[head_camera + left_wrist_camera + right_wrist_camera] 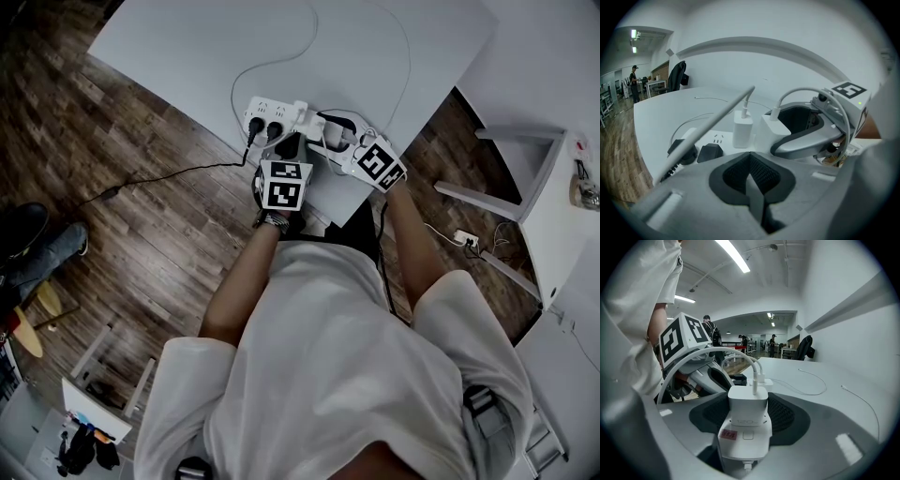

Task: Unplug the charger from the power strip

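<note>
A white power strip (267, 111) lies near the table's front edge with two black plugs (265, 127) in it. In the right gripper view a large white charger (747, 401) stands on the strip's end (743, 441), its white cable rising from the top. My right gripper (746, 408) straddles this charger, a dark pad on each side, jaws wide and open. A smaller white charger (742, 129) stands beside the large charger (769, 127). My left gripper (751, 176) is shut and empty, its tip by the strip's near side (717, 139).
White cables (281, 61) loop over the white table (187, 56). A black cord (141, 181) runs from the plugs over the table edge to the wooden floor. A white shelf unit (553, 187) stands at the right, with another small strip (466, 241) on the floor.
</note>
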`<state>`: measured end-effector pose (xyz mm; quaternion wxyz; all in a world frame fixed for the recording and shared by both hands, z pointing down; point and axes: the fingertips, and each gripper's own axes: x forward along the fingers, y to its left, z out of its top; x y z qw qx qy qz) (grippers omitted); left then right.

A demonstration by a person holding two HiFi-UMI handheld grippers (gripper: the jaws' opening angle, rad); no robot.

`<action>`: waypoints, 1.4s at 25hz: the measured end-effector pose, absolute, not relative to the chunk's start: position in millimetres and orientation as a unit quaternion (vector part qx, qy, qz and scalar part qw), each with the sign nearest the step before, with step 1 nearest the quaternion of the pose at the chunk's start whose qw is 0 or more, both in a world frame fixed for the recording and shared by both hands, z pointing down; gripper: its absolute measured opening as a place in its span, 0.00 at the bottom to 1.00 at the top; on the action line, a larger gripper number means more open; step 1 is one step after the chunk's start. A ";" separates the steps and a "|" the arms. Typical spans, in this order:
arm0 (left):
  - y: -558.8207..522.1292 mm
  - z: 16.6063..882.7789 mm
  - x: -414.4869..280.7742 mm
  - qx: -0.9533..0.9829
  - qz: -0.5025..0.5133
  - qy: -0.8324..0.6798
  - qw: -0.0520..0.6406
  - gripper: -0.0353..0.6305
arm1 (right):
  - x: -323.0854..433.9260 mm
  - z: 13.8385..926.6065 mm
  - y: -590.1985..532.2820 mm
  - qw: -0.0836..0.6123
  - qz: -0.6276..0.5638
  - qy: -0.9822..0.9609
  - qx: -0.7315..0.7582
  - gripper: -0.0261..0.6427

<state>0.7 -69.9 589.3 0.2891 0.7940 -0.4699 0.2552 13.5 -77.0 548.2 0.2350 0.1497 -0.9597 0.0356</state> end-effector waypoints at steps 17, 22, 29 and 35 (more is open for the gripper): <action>-68.5 591.4 3.1 0.797 0.257 -0.462 0.292 0.05 | 18.1 547.7 -74.6 0.248 0.038 -0.949 0.191 0.42; -71.8 588.4 1.8 0.798 0.258 -0.462 0.288 0.06 | 15.3 545.2 -70.9 0.264 -0.016 -0.946 0.190 0.42; -71.0 589.6 1.3 0.796 0.256 -0.463 0.294 0.05 | 14.9 544.9 -72.1 0.264 -0.009 -0.945 0.193 0.42; -71.0 588.5 0.0 0.797 0.255 -0.463 0.292 0.05 | 15.7 545.1 -76.7 0.248 0.037 -0.948 0.196 0.42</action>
